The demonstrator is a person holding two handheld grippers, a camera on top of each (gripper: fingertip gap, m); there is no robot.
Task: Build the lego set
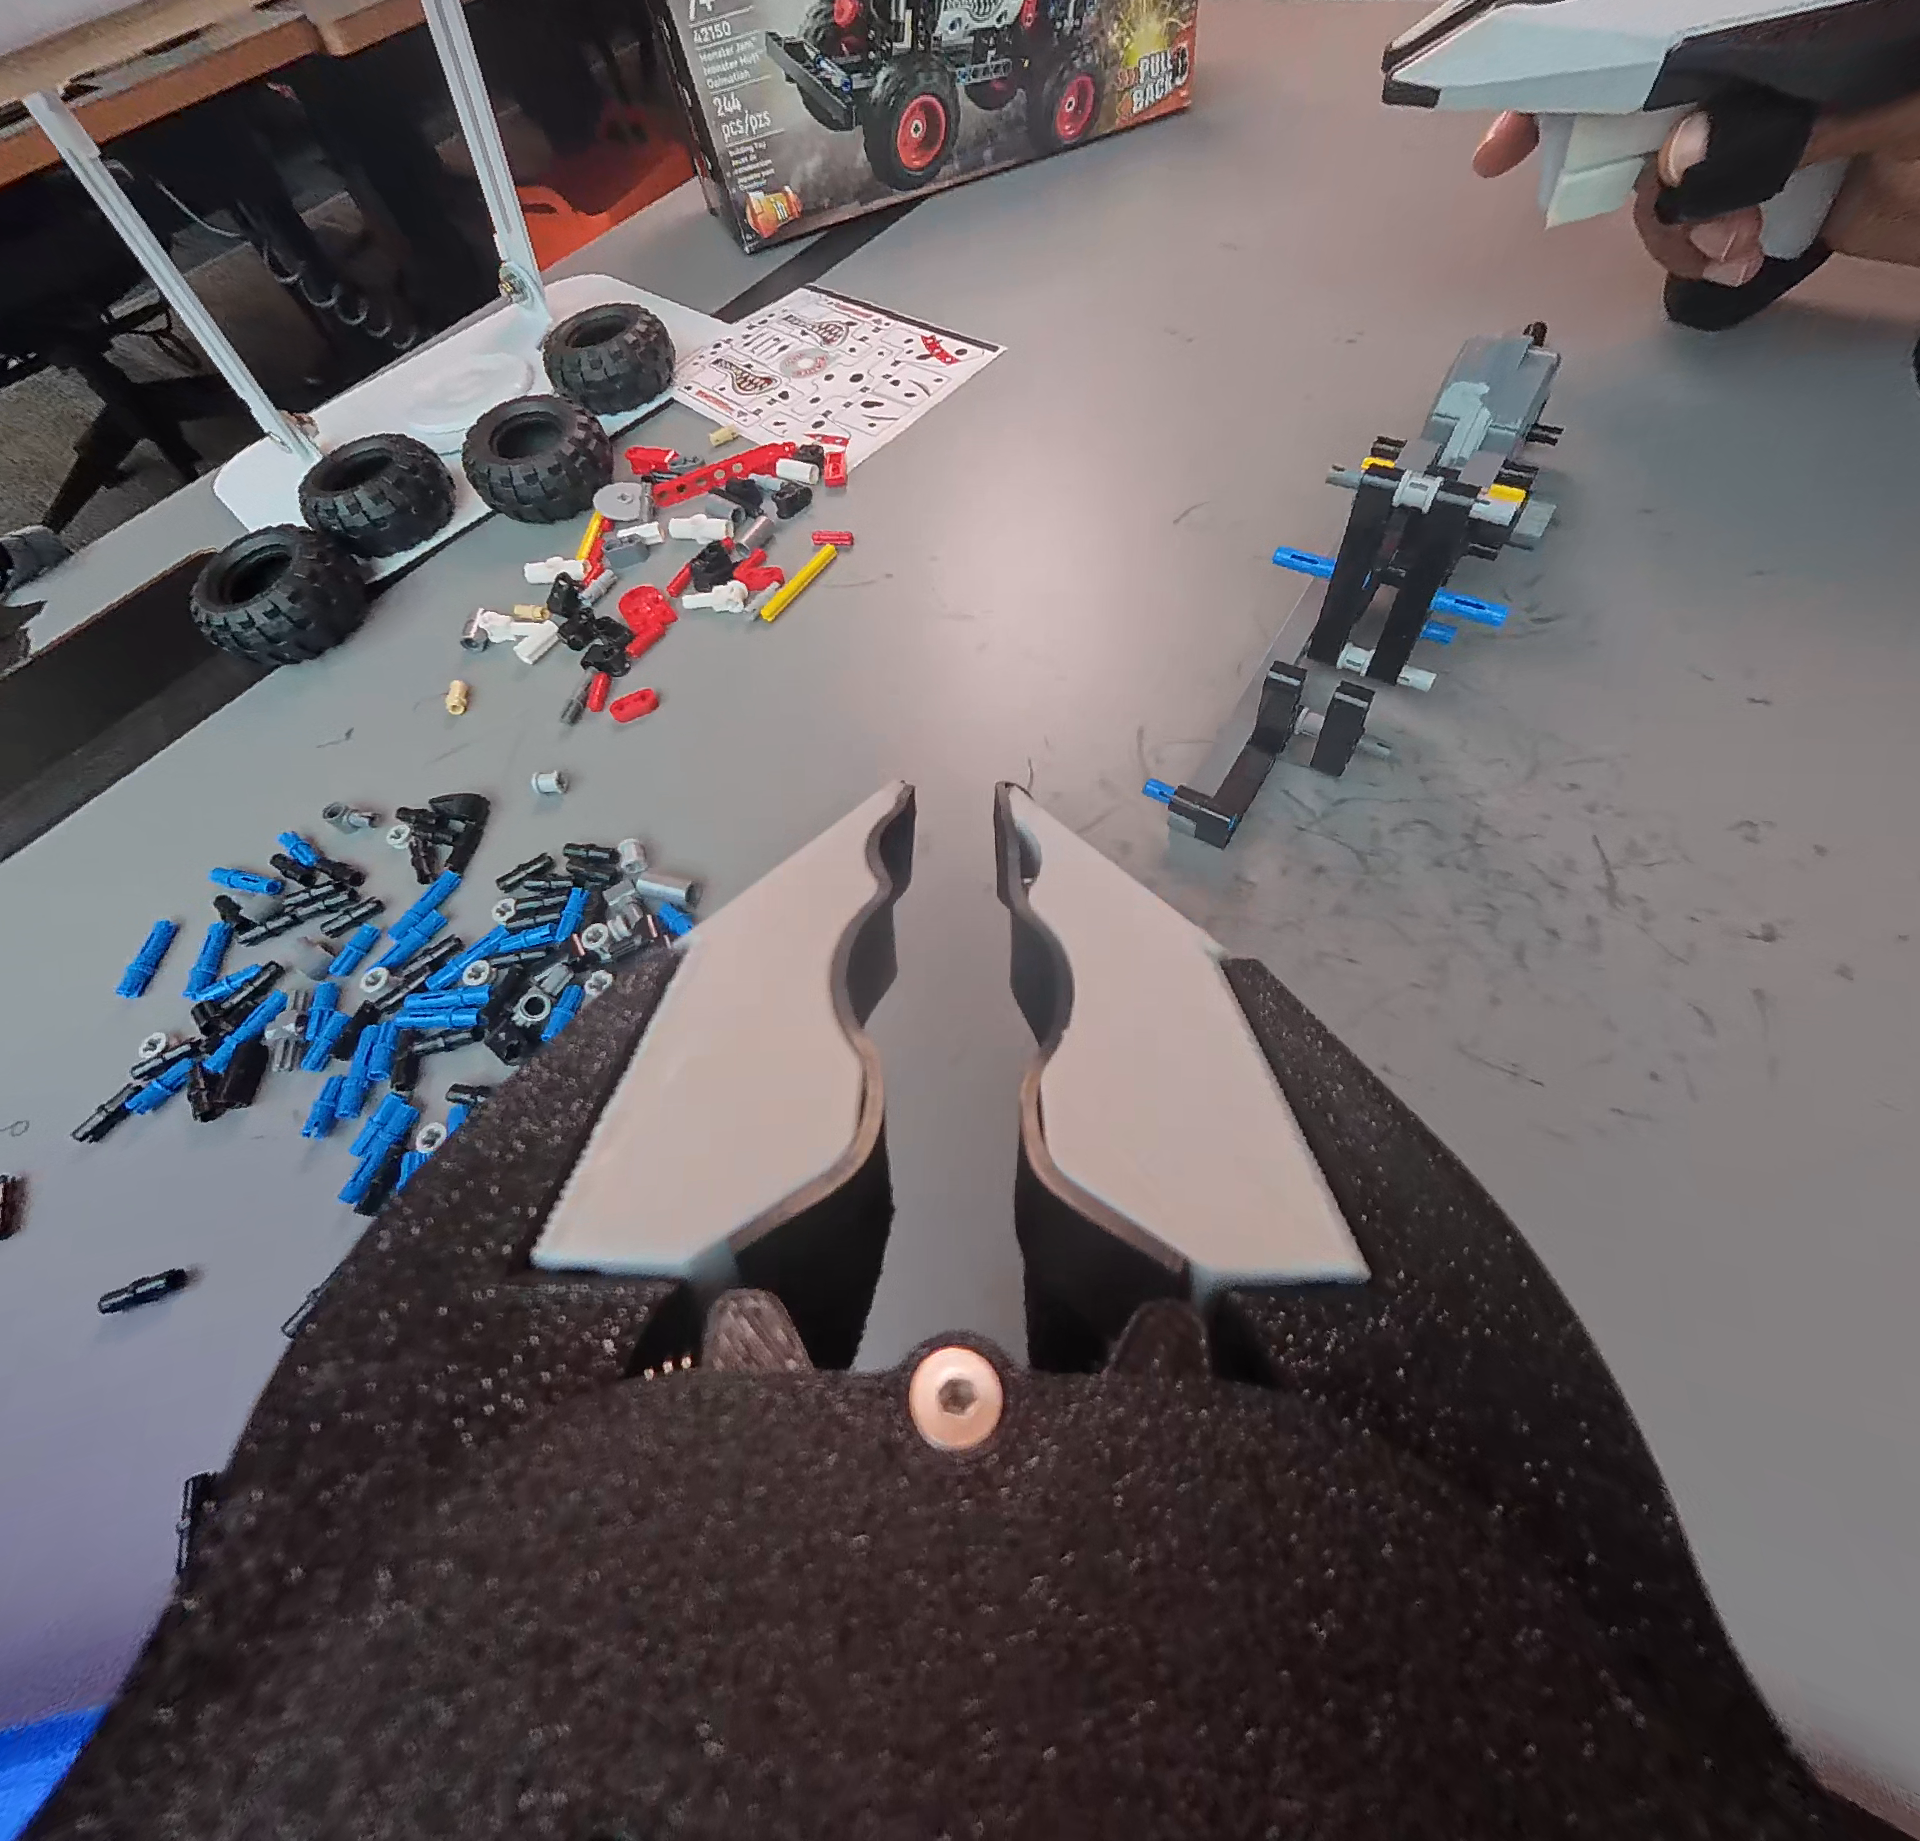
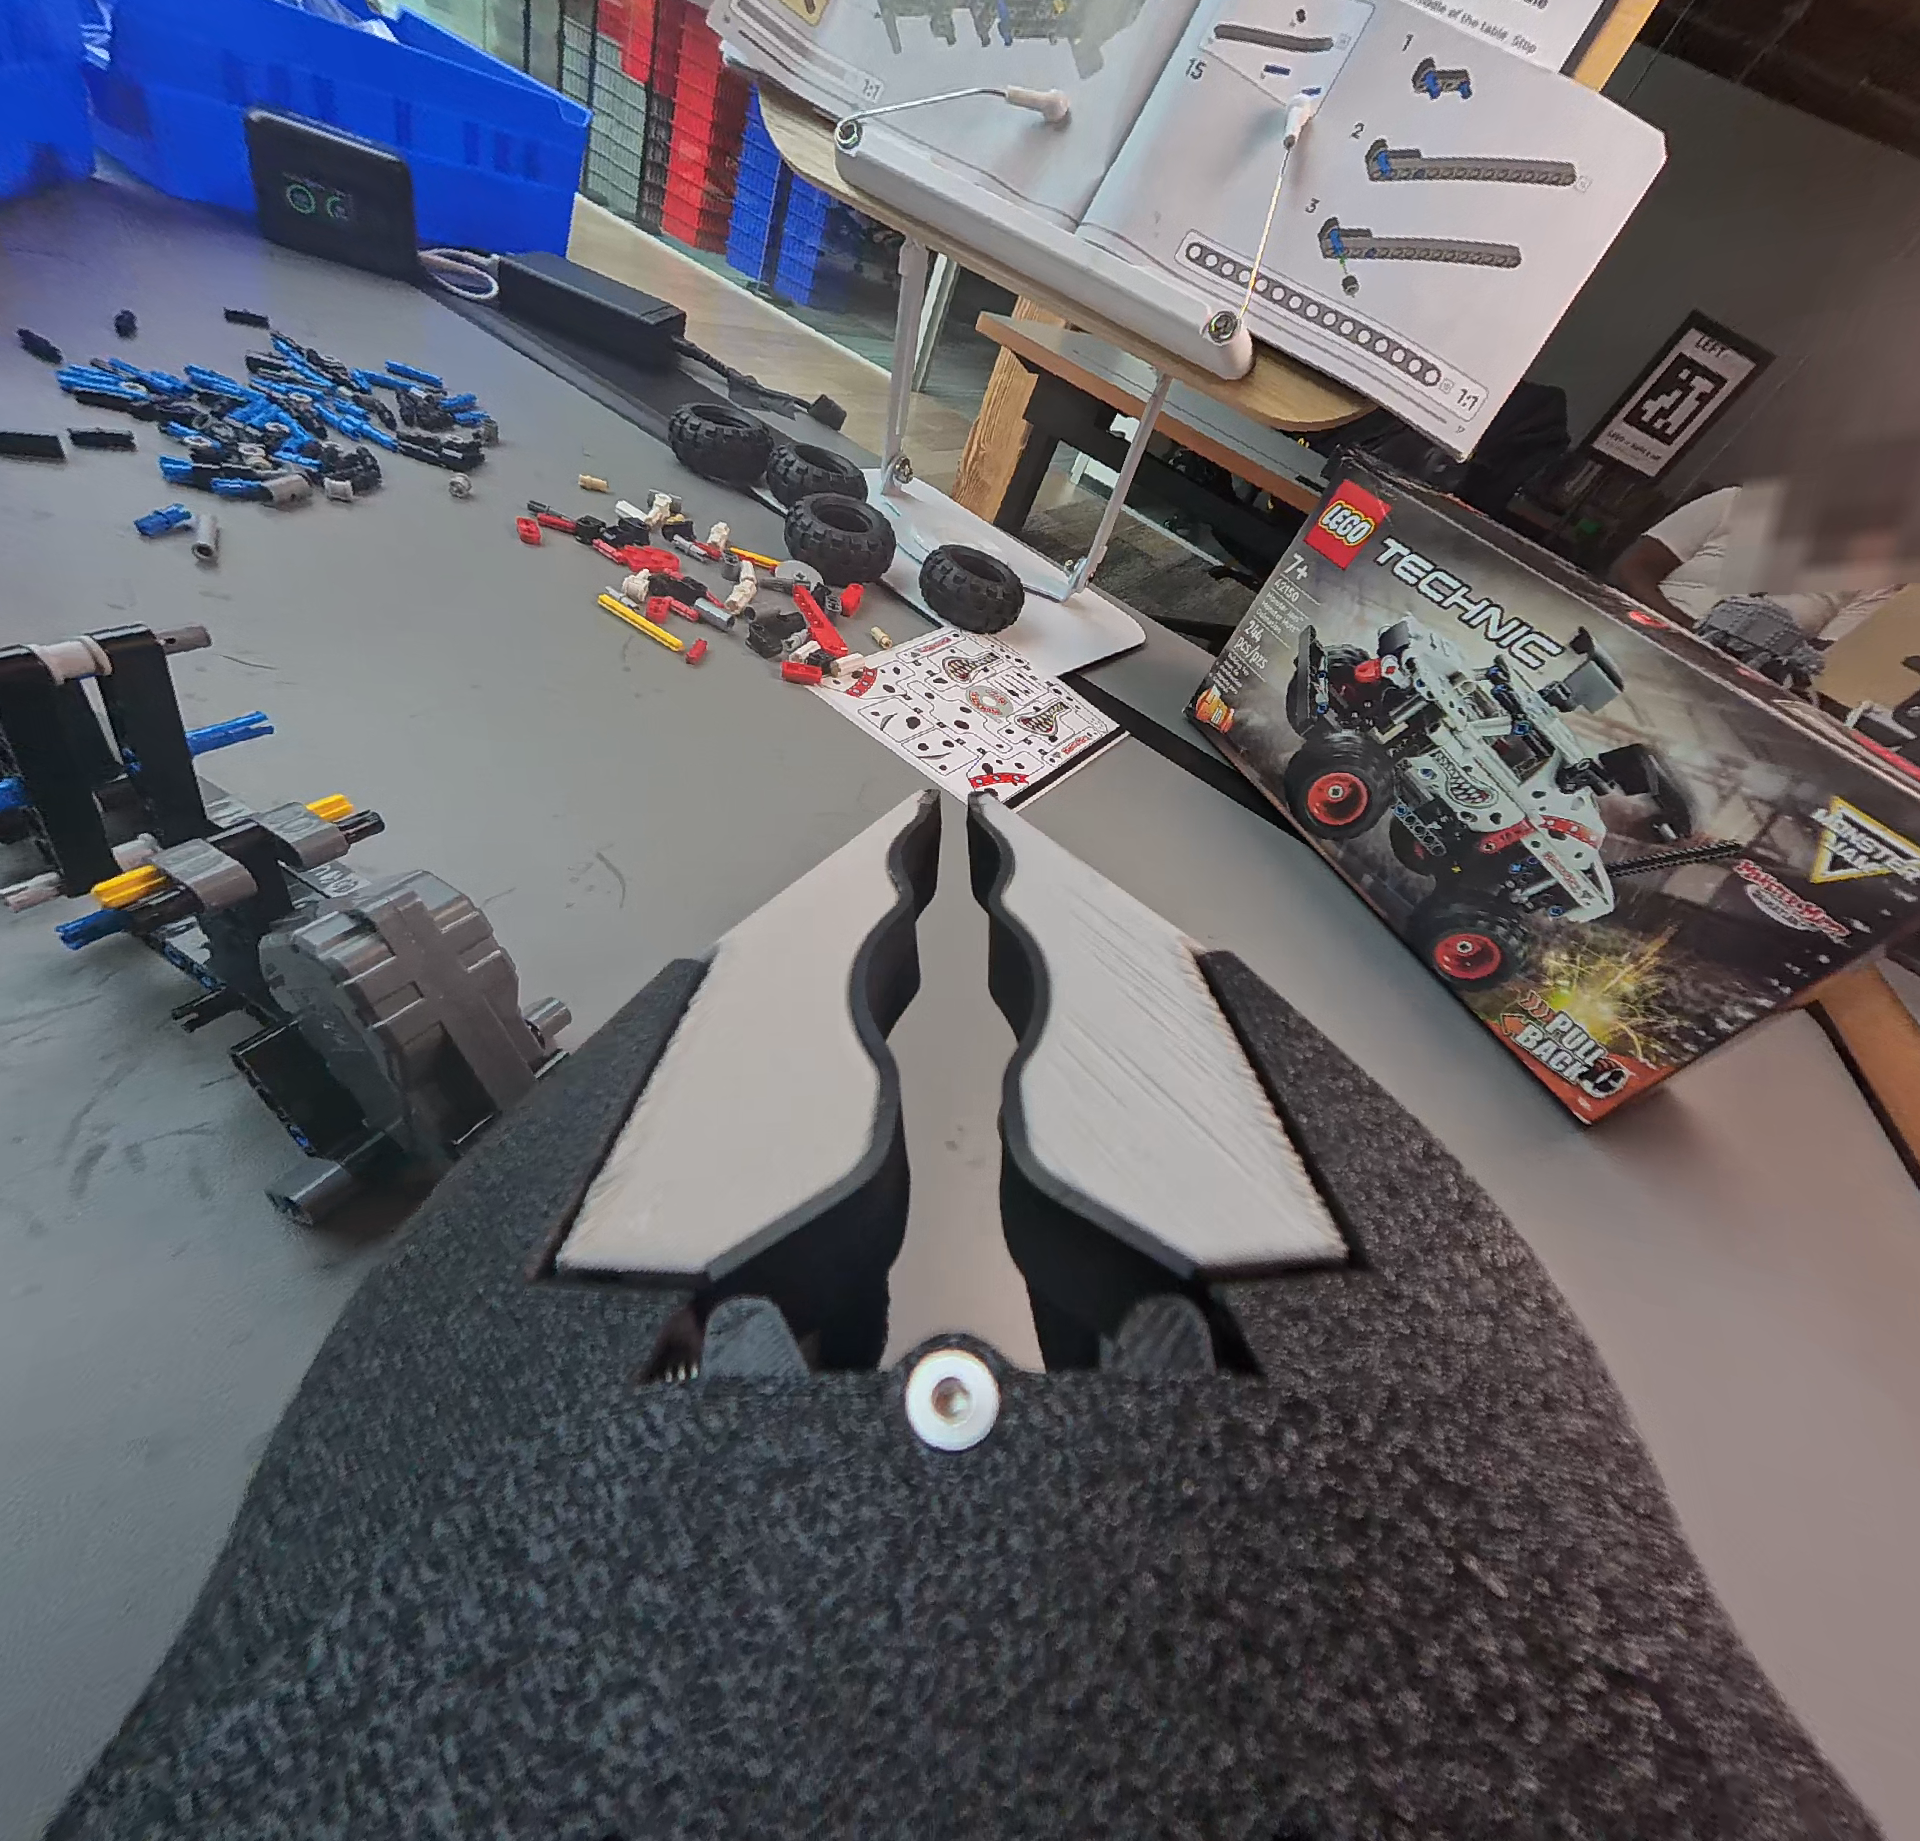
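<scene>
Chassis [image 1: 1392, 586] lies untouched mid-worktop [image 1: 1039, 565]; both my grippers, left [image 1: 954, 804] and right [image 2: 954, 802], hover nearly closed, empty. I'd steady it before pressing pins [image 1: 343, 981].

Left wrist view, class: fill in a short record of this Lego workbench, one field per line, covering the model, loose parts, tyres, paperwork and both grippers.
Model: part-built chassis lying on the grey table, touched by neither gripper
Small pins: blue and black pile, left of the left gripper
Mixed parts: red, white, yellow pieces
Tyres: four black tyres, unmounted, by the stand's base
Paperwork: sticker sheet flat; set box behind
Left gripper: open, empty
Right gripper: slightly open, empty
</scene>
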